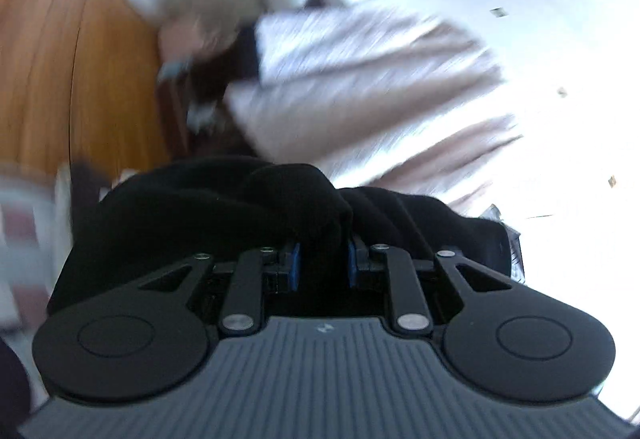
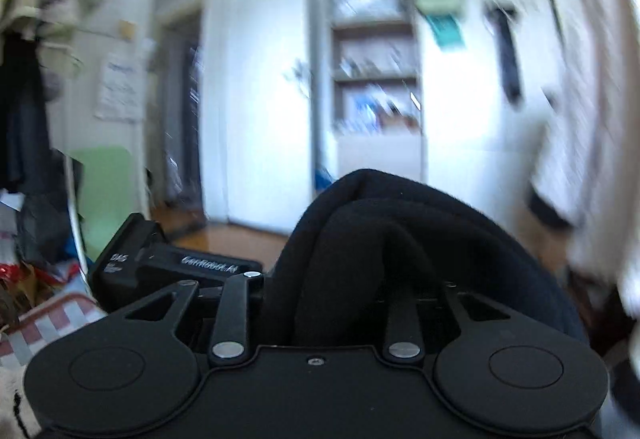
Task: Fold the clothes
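Black cloth (image 1: 256,211) fills the near middle of the left wrist view, bunched in folds across the front of the left gripper (image 1: 323,259), whose jaws are clenched on a ridge of it between two blue pads (image 1: 295,266). Only this view shows the pads and the pinch itself. Beyond the cloth it looks down on a wooden floor (image 1: 48,59) at the left and a blurred pale striped fabric (image 1: 360,79) in the middle, with a bright white surface (image 1: 560,39) at the far right; what that surface is cannot be told through the blur. The right wrist view shows the same cloth (image 2: 384,239) as a tall rounded hump rising over the right gripper (image 2: 340,303) and draping down its right side. The cloth hides the fingertips here, so whether these jaws are clenched on it cannot be told, though the cloth runs down between the linkage arms. Only this view shows the room: a white wall, a doorway (image 2: 180,99) at the left, open shelves (image 2: 376,71) in the far middle, a green panel (image 2: 104,191) low at the left, and pale fabric (image 2: 592,99) blurred along the right edge. A black block with white lettering (image 2: 176,263) sits just left of the right gripper.
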Tool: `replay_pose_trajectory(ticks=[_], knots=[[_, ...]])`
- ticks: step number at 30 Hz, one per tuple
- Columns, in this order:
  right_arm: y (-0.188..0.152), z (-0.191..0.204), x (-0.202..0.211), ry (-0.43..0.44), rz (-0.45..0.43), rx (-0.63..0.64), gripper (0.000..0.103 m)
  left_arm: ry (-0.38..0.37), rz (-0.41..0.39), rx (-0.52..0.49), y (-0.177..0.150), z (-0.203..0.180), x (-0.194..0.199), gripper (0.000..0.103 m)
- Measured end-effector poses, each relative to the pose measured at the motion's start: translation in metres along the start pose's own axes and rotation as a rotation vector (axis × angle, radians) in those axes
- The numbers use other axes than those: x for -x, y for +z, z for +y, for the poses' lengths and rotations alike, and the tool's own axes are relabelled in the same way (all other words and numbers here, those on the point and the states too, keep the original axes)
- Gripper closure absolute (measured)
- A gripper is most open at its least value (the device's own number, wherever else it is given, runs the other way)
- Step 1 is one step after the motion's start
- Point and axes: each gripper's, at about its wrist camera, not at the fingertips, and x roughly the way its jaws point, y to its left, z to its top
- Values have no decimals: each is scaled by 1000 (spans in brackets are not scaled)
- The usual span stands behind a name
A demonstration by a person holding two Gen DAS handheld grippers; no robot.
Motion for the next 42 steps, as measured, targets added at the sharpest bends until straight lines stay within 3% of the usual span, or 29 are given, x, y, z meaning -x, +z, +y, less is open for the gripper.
replay_pose_trajectory(ticks=[4, 6, 11, 12, 14, 15, 16, 17, 19, 20, 22, 25, 27, 31, 35, 37, 40, 42], knots=[[43, 26, -39, 79, -80, 74, 69, 28, -99, -117, 49, -42, 62, 85], [62, 47, -61, 117, -104, 95, 69, 54, -147, -151, 82, -41, 106, 85], [86, 104, -109, 205, -119, 31, 65, 90, -332, -60, 130, -15, 218, 80], [84, 115, -126, 221, -109, 19, 64, 131, -382, -43, 133, -2, 241, 79], [74, 135, -171, 278, -37, -36, 51, 233, -481, -6, 139, 28, 280, 65], [62, 144, -199, 312, 50, -69, 49, 312, -525, 16, 138, 47, 301, 49], [47, 152, -224, 336, 140, -102, 49, 416, -557, 43, 132, 67, 321, 41], [25, 158, -241, 332, 238, -135, 49, 561, -569, 79, 126, 90, 337, 40], [-29, 161, -265, 321, 418, -197, 48, 854, -559, 129, 114, 129, 363, 40], [-58, 159, -271, 326, 499, -189, 49, 945, -546, 136, 107, 145, 373, 40], [-116, 148, -277, 297, 618, -117, 49, 1037, -512, 143, 88, 171, 389, 40], [-177, 120, -273, 147, 692, 46, 48, 1009, -482, 270, 74, 203, 395, 40], [-198, 98, -268, 97, 725, 79, 48, 971, -447, 322, 66, 219, 388, 40], [-220, 61, -256, 117, 756, -24, 45, 950, -336, 292, 45, 234, 363, 38], [-249, 53, -248, 159, 812, -118, 39, 895, -209, 248, 28, 251, 335, 36], [-263, 64, -250, 162, 862, -76, 39, 865, -142, 225, 27, 257, 315, 36], [-287, 74, -247, 105, 942, 30, 41, 940, -56, 166, 19, 252, 295, 36], [-273, 83, -229, 120, 900, 65, 41, 973, -16, 122, 15, 246, 286, 36]])
